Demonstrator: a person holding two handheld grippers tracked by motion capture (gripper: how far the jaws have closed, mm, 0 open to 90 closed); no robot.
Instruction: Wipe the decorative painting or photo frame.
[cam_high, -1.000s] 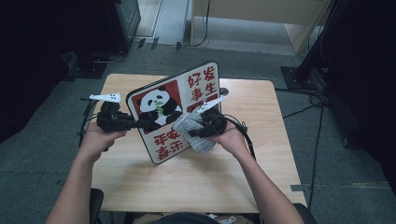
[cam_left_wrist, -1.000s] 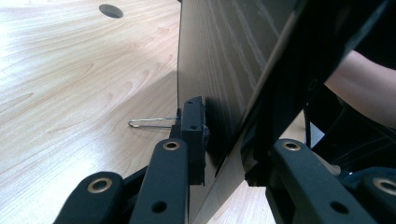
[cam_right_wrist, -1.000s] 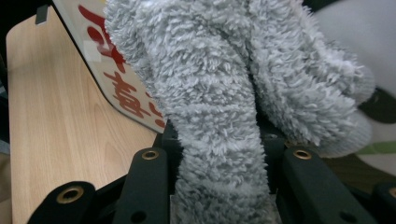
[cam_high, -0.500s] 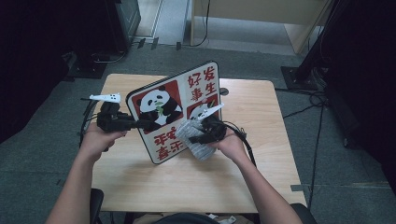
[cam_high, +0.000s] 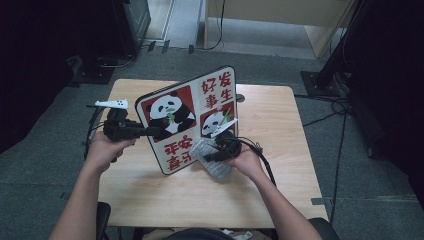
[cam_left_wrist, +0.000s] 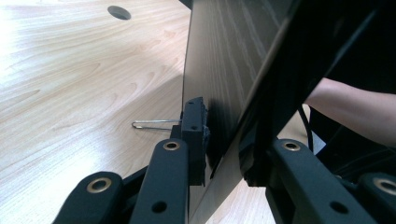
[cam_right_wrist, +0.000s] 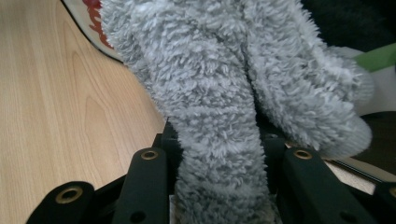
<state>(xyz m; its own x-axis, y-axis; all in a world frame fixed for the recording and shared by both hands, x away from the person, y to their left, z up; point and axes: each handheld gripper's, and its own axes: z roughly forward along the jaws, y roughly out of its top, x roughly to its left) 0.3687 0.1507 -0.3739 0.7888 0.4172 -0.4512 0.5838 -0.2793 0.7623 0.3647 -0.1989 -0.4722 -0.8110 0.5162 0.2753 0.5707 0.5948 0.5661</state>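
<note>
Now the left gripper (cam_high: 150, 131) is clamping the panda board (cam_high: 187, 117) upright, while the right gripper (cam_high: 209, 156), pinching the grey cloth (cam_high: 212, 162), is wiping at five o'clock; next, rubbing upward.

floor (cam_high: 60, 150): grey carpet | table (cam_high: 270, 150): light wood | surroundings: dark

Lab, stands (cam_high: 320, 80), floor cables (cam_high: 345, 107)

The tilted panda board (cam_high: 187, 120) stands across the middle of the desk (cam_high: 280, 190), blocking passage from left to right. Bare desk lies open along the near edge and on the right side, beyond the grey cloth (cam_high: 212, 160).
</note>
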